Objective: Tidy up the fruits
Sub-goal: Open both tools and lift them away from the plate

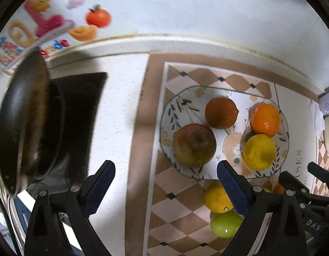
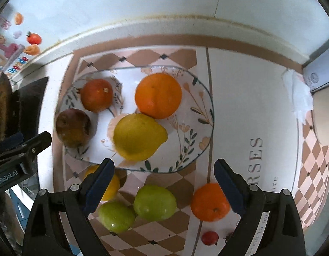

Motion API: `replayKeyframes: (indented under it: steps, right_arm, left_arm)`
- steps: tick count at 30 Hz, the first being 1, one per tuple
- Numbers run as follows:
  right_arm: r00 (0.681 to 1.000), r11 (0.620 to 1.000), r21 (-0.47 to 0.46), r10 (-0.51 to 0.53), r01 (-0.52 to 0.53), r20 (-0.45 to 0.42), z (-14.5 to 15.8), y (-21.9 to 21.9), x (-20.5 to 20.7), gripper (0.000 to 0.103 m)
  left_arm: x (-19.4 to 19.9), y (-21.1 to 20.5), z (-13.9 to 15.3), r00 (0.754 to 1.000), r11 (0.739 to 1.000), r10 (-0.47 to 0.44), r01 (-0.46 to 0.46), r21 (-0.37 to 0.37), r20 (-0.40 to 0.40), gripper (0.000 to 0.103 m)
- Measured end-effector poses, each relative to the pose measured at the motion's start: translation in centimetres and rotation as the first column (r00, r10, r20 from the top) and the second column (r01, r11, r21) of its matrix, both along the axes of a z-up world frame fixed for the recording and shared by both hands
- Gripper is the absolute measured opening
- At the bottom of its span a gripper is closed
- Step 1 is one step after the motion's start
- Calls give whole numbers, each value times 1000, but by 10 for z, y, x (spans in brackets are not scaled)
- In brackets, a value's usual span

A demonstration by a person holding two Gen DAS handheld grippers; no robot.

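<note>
Hovering over the bench (image 2: pixel 250 106), the right hand-held gripper (image 2: pixel 163 183) has its jaws spread wide and grips nothing. Just below and between its fingers lie the loose fruits on the checked mat (image 2: pixel 175 183): two green apples (image 2: pixel 154 202) (image 2: pixel 116 216), an orange (image 2: pixel 209 202) close to its right finger, a yellow lemon (image 2: pixel 110 186) partly hidden behind its left finger, and a small red fruit (image 2: pixel 209 238) nearest the camera. Ahead of them sits the flowered plate (image 2: pixel 198 115), already carrying four fruits, including a big lemon (image 2: pixel 138 137). The left hand-held gripper (image 1: pixel 165 184) is likewise released and empty, off to the plate's left side near a dark pan (image 1: pixel 25 123). By my reckoning the right one is nearer the loose fruit; the larger green apple lies almost centred in its gap, needing a short drop.
</note>
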State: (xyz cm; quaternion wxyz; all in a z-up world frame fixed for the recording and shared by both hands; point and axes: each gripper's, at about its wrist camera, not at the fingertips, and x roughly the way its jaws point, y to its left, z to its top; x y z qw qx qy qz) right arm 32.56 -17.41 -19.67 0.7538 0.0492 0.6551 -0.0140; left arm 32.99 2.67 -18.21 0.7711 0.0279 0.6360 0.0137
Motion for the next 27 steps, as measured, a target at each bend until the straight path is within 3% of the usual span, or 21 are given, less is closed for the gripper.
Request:
replayKeyframes:
  steps: [6,17,27]
  right_arm:
    - [995,1000,-6,12,-12,99,40,7,-29,96]
    - [978,999,-8,45,-45,204,94,16,-90,96]
    - [959,1000,9,25,-28,281,135,6,-126,96]
  left_arm:
    - [-31,1,36,995,1000,-11,9,18,102,98]
    - [-93,-14,88,971,998,-55,47,40,231,98]
    - [-120,-27,112,958,997,-78,70,38,277,98]
